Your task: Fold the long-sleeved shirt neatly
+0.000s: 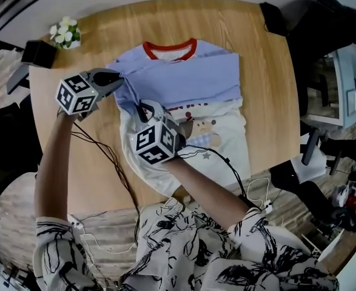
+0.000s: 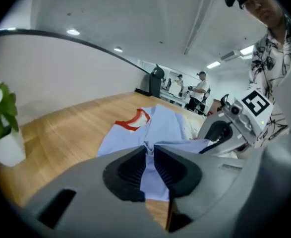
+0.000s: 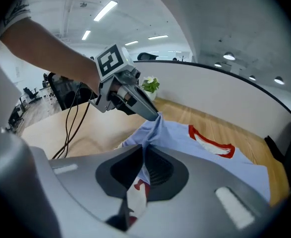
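Side fold was in hand: L gripper (image 1: 120,77) and R gripper (image 1: 142,109) both clamped narrow on shirt (image 1: 190,71) edge. Next move prob. called for laying edge flat, then release.

we wear a white top (image 1: 184,253) with black scribbled print; our grey left gripper (image 1: 120,77) and right gripper (image 1: 144,110) bear black-and-white marker cubes (image 1: 77,94) and trail thin black cables (image 1: 114,165)

shirt (image 1: 190,77): soft matt cloth, wrinkled. table (image 1: 268,102): smooth wood, satin sheen. my left gripper (image 2: 149,151): matt grey plastic, ribbed black pads (image 2: 130,170).
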Demonstrator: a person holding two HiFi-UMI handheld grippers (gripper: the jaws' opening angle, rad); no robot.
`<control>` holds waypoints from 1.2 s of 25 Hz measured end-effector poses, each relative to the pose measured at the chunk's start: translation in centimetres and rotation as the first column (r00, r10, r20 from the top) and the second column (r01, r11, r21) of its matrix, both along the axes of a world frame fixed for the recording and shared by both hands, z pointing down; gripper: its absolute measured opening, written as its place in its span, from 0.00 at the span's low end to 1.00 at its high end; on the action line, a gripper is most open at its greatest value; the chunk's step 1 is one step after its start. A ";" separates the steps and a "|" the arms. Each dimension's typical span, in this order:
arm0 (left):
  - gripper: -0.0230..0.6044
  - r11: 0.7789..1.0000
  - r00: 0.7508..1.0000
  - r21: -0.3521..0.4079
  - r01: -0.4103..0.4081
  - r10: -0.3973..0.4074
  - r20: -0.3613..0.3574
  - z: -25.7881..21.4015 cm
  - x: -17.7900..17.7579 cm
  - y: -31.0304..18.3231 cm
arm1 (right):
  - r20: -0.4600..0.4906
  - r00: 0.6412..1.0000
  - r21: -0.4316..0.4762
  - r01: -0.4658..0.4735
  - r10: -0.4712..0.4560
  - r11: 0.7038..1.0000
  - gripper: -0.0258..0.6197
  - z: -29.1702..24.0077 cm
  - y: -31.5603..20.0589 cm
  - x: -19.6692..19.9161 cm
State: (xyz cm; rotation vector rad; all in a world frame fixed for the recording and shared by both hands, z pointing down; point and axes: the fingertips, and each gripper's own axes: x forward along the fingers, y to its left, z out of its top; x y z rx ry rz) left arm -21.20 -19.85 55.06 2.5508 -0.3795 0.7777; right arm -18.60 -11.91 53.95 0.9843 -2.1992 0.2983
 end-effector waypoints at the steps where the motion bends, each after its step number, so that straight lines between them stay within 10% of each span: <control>1: 0.13 0.999 0.999 -0.023 0.040 -0.040 -0.021 0.4 -0.7 -0.3 | -0.016 1.000 -0.005 0.003 -0.003 1.000 0.08 0.9 0.0 -0.6; 6: 0.14 0.959 0.960 -0.064 0.277 -0.279 -0.023 2.1 -5.7 -1.8 | -0.056 0.991 -0.088 0.115 -0.121 0.989 0.18 5.0 1.7 -3.7; 12: 0.16 0.920 0.918 0.026 0.392 -0.389 -0.075 -0.5 -8.0 -0.4 | 0.132 0.978 -0.157 0.183 -0.163 0.970 0.41 3.0 3.6 -5.0; 17: 0.26 0.744 0.758 0.232 0.626 -0.512 -0.403 -13.6 -7.6 6.1 | 0.429 0.894 -0.009 0.148 -0.130 0.989 0.50 -7.0 5.0 -2.9; 20: 0.32 0.663 0.703 0.277 0.696 -0.549 -0.453 -17.1 -6.8 12.7 | 0.504 0.834 0.207 0.135 -0.224 0.969 0.53 -14.5 7.0 0.9; 23: 0.37 0.615 0.669 0.285 0.735 -0.590 -0.452 -18.6 -5.1 18.2 | 0.568 0.797 0.294 0.037 -0.205 0.955 0.53 -19.6 9.2 6.3; 30: 0.43 0.547 0.628 0.310 0.778 -0.671 -0.393 -20.8 0.0 28.7 | 0.432 0.889 0.409 -0.045 -0.150 0.912 0.53 -21.2 14.7 22.7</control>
